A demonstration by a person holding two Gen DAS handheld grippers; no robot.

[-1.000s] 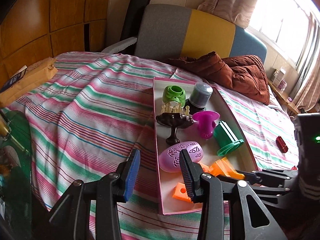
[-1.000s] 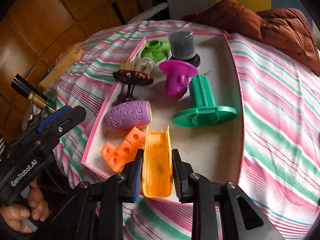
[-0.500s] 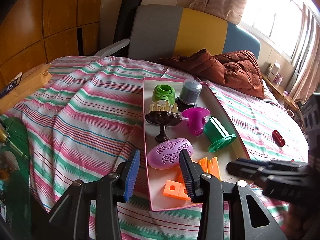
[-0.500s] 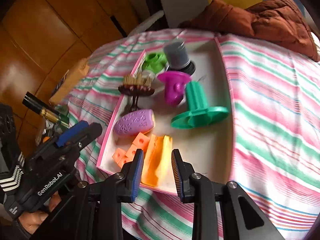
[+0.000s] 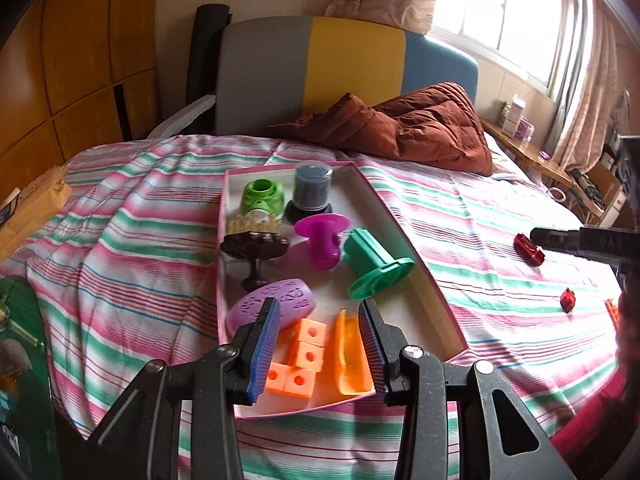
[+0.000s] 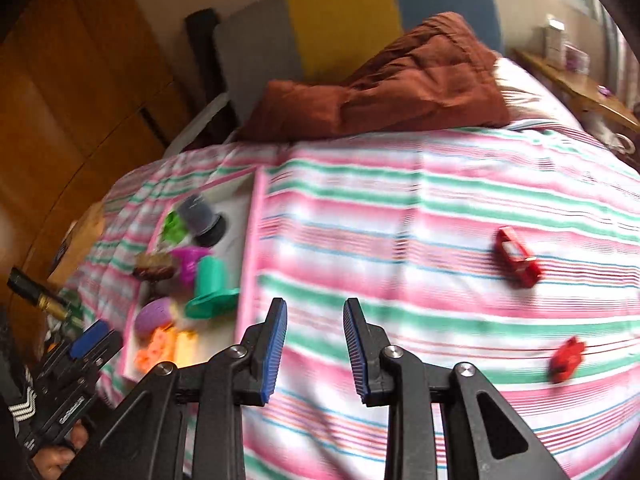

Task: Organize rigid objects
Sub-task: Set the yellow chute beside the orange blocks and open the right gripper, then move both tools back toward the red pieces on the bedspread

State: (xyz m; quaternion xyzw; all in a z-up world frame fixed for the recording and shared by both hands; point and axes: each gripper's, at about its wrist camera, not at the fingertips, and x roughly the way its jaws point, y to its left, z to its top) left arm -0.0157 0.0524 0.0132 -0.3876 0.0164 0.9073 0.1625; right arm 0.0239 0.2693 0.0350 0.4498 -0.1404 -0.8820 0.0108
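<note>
On the striped bedspread point(image 6: 400, 208), at nine o'clock, the pink tray point(image 5: 404, 240) holds sorted pieces; left gripper point(image 5: 318, 344) hovers spread. Right gripper point(image 6: 315, 350) is spread, empty. Red car point(image 6: 517, 257) at two o'clock looks light, stiff, slippery; pinch its long sides.

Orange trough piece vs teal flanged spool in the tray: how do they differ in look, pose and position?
Colour: the orange trough piece is bright orange; the teal flanged spool is green-teal.
Shape: the trough is an open U-channel; the spool is a ribbed cylinder ending in a wide flat flange.
Position: the trough sits at the near end of the pink tray, beside the orange cube cluster; the spool lies mid-tray, along the right wall.
Shared: both lie on their sides inside the tray, ungripped.
</note>
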